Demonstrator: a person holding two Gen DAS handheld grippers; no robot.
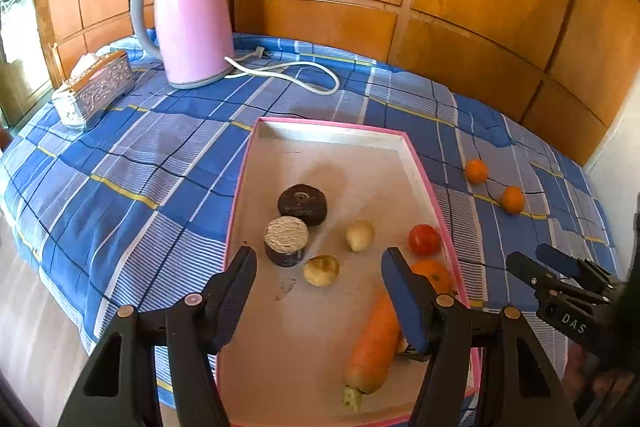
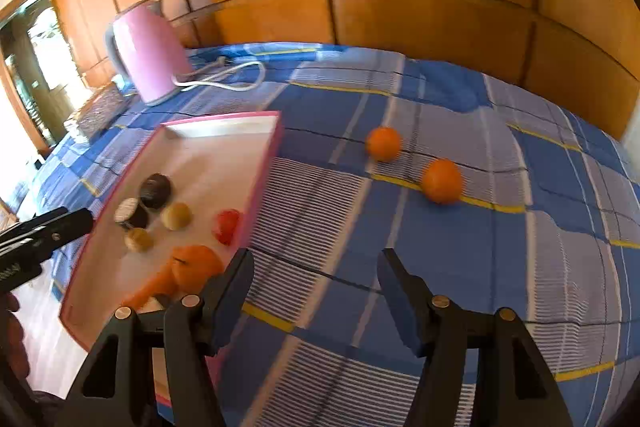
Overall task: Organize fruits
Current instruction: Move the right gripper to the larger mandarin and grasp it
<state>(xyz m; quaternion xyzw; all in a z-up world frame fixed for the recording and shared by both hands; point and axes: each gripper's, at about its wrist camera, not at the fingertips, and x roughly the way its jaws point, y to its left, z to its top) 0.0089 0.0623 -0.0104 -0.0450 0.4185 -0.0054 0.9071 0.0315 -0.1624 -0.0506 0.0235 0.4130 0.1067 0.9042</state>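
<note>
Hovering over the pink-rimmed tray (image 1: pixel 416 163), the left tool (image 1: pixel 318 273) is spread wide and holds nothing; below it lie a carrot (image 1: pixel 374 343), an orange (image 1: pixel 434 275), a tomato (image 1: pixel 424 239), two pale round fruits and two dark round blocks. Beside it, the right tool (image 2: pixel 316 275) is also spread and empty above the blue checked cloth (image 2: pixel 460 267), with two loose oranges (image 2: pixel 383 143) ahead of it, well outside the tray. A pink kettle (image 1: pixel 192 27) stands at the back.
</note>
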